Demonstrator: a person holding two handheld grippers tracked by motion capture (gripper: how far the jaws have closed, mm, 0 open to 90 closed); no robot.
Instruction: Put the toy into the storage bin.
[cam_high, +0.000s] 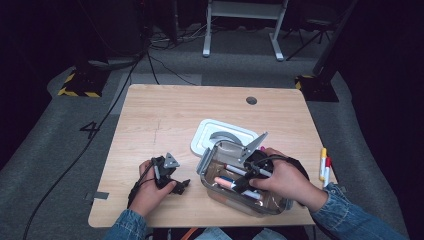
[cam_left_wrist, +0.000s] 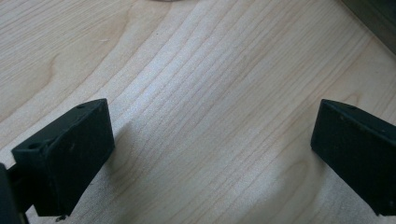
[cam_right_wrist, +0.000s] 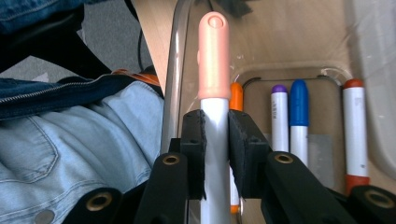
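So the right gripper (cam_right_wrist: 215, 140) is clamped on a white marker with a peach cap (cam_right_wrist: 214, 93). In the right gripper view the two black pads squeeze the white barrel just under the cap, and the marker stands straight up the middle of the frame. Behind it, right half of the frame, there's the clear plastic container (cam_right_wrist: 173, 70) with more markers lying on its bottom: an orange-capped one (cam_right_wrist: 236, 95) peeking out right behind the held marker, then a purple-capped one (cam_right_wrist: 279, 116), a blue-capped one (cam_right_wrist: 299, 116) and a red-orange-capped one (cam_right_wrist: 355, 126) further right, all side by side. Denim fills the lower left of that view.

In the high view the container (cam_high: 207, 170) sits lower centre-right of the frame on the wooden table (cam_high: 160, 115), and the right gripper (cam_high: 246, 182) is down inside it with the peach-capped marker (cam_high: 223, 182) near the left end of the tub. The white lid (cam_high: 202, 137) lies flat just above the container, touching or nearly so. Two more markers, yellow-capped (cam_high: 323, 162) and red-capped (cam_high: 327, 167), lie by the table's right edge.

The left gripper (cam_high: 170, 175) rests at lower left of the table, well apart from the container. In its own view the left gripper (cam_left_wrist: 212, 140) has its jaws spread wide over bare wood.
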